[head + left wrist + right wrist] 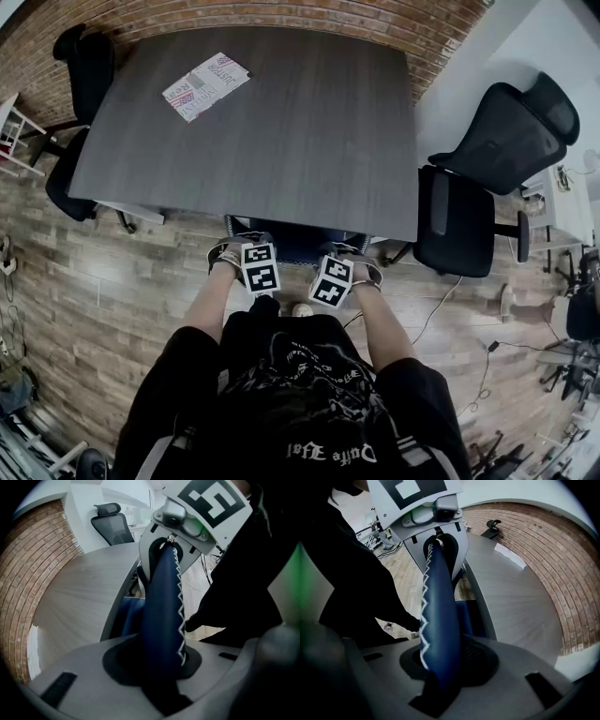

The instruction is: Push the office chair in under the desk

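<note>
A blue office chair (298,240) stands tucked in at the near edge of the grey desk (281,131), with only the top of its backrest showing. My left gripper (246,247) and right gripper (343,255) point steeply down, each shut on the backrest's top edge. In the left gripper view the blue padded edge (161,616) with white zigzag stitching runs between the jaws of the left gripper (159,667) up to the right gripper (161,545). The right gripper view mirrors this: the blue edge (440,616) passes through the right gripper (440,665) to the left gripper (438,543).
A printed paper (204,86) lies on the desk's far left. One black chair (487,178) stands at the desk's right end, another (80,103) at its left end. A brick wall (234,14) runs behind the desk. Cables (469,356) trail on the wooden floor at right.
</note>
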